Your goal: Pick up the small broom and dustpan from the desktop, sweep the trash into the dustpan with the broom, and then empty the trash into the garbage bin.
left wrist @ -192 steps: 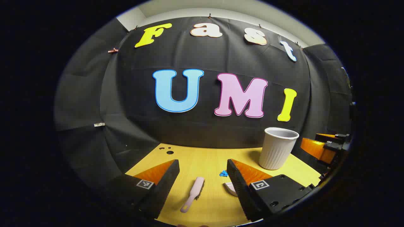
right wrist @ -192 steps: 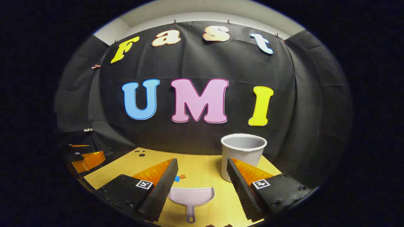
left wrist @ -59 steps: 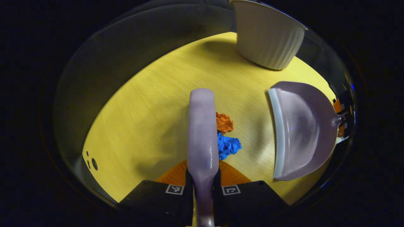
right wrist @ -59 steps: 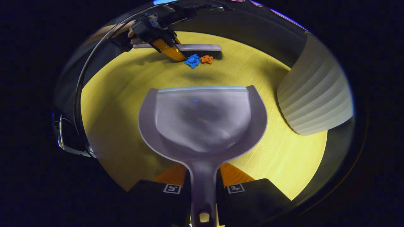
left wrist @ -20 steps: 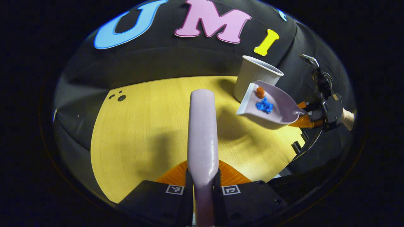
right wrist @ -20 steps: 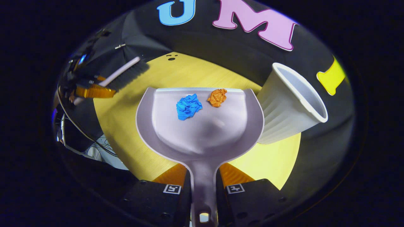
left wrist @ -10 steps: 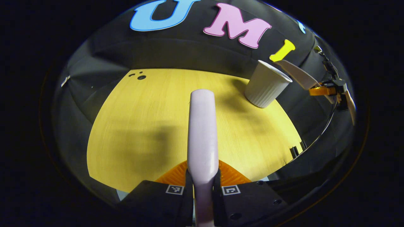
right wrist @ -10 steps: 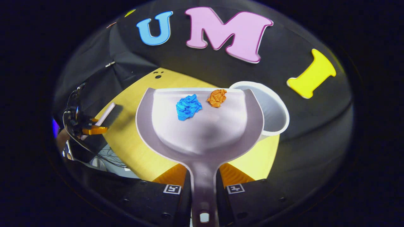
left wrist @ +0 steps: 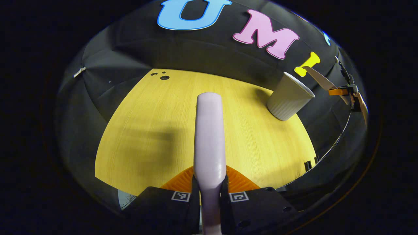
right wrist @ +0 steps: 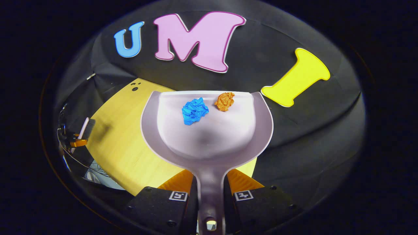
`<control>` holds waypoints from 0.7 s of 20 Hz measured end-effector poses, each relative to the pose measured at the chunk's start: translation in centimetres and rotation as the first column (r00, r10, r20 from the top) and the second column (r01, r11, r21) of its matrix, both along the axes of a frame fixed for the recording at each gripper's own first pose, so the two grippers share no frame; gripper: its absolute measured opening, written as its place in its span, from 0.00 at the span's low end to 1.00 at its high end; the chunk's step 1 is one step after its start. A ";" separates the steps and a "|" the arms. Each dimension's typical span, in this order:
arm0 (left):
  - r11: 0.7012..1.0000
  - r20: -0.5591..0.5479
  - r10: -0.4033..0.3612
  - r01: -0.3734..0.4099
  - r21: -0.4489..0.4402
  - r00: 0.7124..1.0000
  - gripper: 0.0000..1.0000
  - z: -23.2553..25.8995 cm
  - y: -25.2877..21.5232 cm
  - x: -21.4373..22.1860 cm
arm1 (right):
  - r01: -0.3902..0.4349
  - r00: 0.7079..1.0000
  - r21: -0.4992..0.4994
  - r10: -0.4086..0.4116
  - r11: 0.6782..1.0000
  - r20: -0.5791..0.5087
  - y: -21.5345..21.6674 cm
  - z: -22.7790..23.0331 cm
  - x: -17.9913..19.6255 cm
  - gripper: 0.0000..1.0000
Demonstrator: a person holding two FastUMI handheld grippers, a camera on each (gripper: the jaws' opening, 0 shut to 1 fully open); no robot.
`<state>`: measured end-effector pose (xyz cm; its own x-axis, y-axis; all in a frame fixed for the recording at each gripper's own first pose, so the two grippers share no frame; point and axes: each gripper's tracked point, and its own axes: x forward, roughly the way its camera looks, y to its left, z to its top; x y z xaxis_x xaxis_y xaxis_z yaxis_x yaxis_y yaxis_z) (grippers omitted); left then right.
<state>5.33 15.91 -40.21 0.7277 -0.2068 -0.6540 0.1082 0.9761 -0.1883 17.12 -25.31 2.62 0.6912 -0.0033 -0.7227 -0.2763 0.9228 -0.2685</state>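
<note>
My left gripper (left wrist: 209, 186) is shut on the handle of the small pale pink broom (left wrist: 209, 137), which points forward above the yellow desktop (left wrist: 150, 130). My right gripper (right wrist: 210, 189) is shut on the handle of the pale dustpan (right wrist: 209, 140), held up in the air. A crumpled blue scrap (right wrist: 194, 111) and an orange scrap (right wrist: 225, 101) lie near the pan's front lip. In the left gripper view the ribbed white bin (left wrist: 288, 97) stands at the desk's far right, and the dustpan (left wrist: 321, 79) hangs just above and to the right of its rim, held by the right gripper (left wrist: 339, 91).
The desktop (right wrist: 114, 140) lies below and to the left of the dustpan in the right gripper view, with small dark holes (right wrist: 134, 88) at its far corner. The left gripper with the broom (right wrist: 81, 132) sits far off at the left edge. Cables (left wrist: 339, 130) hang off the desk's right side.
The dustpan with both scraps has risen and swung right; the bin has slipped out of the right gripper view behind the pan. The broom has drawn back slightly to the left.
</note>
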 end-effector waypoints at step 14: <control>0.993 -0.049 0.114 -0.112 0.029 0.992 0.29 -1.2 3.0 1.3 | -0.080 0.996 -0.391 0.063 0.917 -0.057 -8.8 -1.3 6.8 0.32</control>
